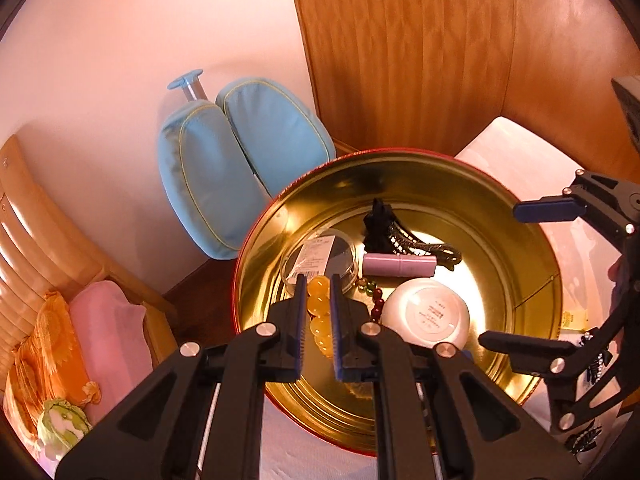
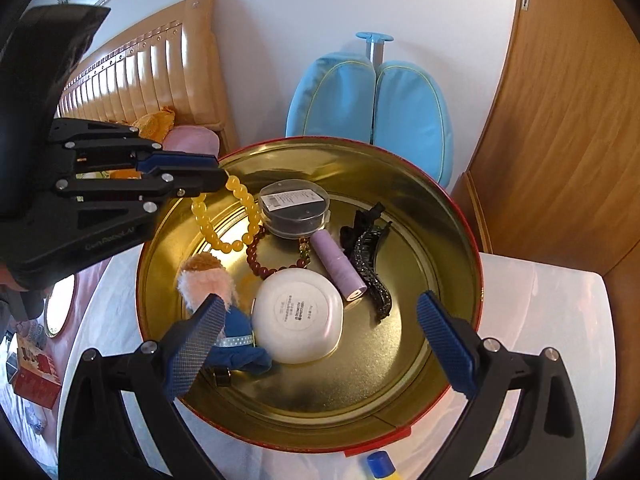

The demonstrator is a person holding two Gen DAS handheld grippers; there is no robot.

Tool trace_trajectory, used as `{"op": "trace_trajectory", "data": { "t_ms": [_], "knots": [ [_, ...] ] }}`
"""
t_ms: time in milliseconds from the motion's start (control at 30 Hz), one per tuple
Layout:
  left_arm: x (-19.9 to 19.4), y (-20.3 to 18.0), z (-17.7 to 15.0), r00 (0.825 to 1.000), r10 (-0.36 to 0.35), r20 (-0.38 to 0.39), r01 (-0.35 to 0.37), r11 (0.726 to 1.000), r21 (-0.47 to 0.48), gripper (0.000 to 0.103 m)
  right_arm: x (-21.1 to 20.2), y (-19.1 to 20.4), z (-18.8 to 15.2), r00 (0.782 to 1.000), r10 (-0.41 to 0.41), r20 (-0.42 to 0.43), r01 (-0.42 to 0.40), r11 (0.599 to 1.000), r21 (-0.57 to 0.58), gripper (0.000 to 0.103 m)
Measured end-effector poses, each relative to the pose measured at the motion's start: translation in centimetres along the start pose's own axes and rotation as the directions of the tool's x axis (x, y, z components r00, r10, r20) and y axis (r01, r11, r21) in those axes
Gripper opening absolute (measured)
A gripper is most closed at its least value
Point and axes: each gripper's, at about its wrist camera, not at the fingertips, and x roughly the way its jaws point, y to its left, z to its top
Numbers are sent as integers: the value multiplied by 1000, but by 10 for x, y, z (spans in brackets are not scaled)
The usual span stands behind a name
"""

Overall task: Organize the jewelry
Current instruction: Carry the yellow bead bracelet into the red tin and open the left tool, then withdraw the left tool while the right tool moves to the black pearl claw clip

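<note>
Right wrist view looks down into the large round gold-lined metal tin with a red outer wall (image 2: 452, 216), which stands on a white cloth-covered surface (image 2: 540, 312) and takes up most of the picture. Behind it a pale blue padded bag (image 2: 372, 100) leans on the wall. Inside the tin lie a white rounded-square compact (image 2: 298, 316), a small plush doll in blue clothes (image 2: 224, 292), a black toothed hair claw (image 2: 368, 264), a clear round plastic case with a label (image 2: 294, 208), a lilac cylindrical tube (image 2: 338, 268) and a dark red bead bracelet (image 2: 260, 258).

The left gripper (image 2: 216, 180) reaches over the tin's left rim, its jaws pinched on the yellow amber-like bead bracelet (image 2: 224, 220), which hangs from them down toward the tin floor. The left wrist view shows those beads clamped between the narrow pads. The right gripper (image 2: 320, 344) has its jaws spread wide above the compact, with nothing between them.
</note>
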Motion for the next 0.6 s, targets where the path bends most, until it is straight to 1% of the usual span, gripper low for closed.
{"op": "trace_trajectory", "data": {
  "t_ms": [167,367,400,467,500,533,567,600],
  "knots": [
    [20,1,-11,999,4,-54,-5,1000,-13,11,11,3,-1,999,6,-35,-7,1000,-21,97],
    [20,1,-16,999,12,-50,-13,1000,-23,12,17,6,1,999,13,-46,-14,999,-33,97],
    [19,1,-16,999,16,-48,-17,1000,-22,14,17,6,1,999,12,-47,-13,999,-35,97],
    [16,1,-16,999,19,-38,-20,1000,-24,27,15,7,0,999,11,-46,-12,999,-36,97],
    [13,2,-16,1000,19,-24,-20,999,-29,42,14,7,0,999,11,-43,-13,999,-35,97],
    [9,2,-16,1000,20,-8,-20,999,-34,49,13,9,0,999,11,-40,-13,999,-36,97],
    [5,2,-16,1000,18,3,-18,999,-38,50,11,9,0,999,11,-37,-12,999,-37,97],
    [2,2,-16,1000,21,10,-20,999,-42,53,8,10,0,999,10,-32,-11,999,-40,97]
  ]
}}
